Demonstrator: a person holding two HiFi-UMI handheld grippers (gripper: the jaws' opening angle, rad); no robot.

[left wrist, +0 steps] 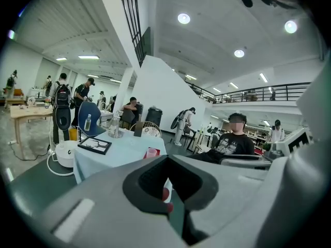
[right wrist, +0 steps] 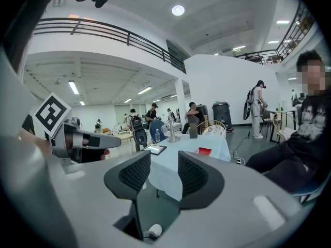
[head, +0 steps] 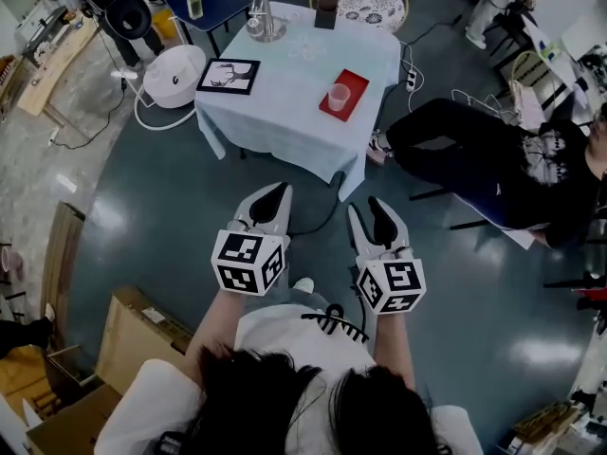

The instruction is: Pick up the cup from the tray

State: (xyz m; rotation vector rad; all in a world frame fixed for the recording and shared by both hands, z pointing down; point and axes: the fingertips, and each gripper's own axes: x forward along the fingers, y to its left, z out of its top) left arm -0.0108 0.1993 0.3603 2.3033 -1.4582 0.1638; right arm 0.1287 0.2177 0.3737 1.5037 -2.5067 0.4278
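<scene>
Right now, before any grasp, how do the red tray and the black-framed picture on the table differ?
The red tray carries a pink cup; the black-framed picture carries nothing. In the head view the tray lies near the right edge of the pale tablecloth, the picture at its left edge. The tray is plain red; the picture is mostly white inside a dark frame. Both lie flat on the cloth.

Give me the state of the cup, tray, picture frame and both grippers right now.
cup: upright on the tray, not yet picked up.
tray: flat on the table.
picture frame: lying flat on the table.
left gripper: jaws together, empty, short of the table.
right gripper: jaws apart, empty, short of the table.
</scene>
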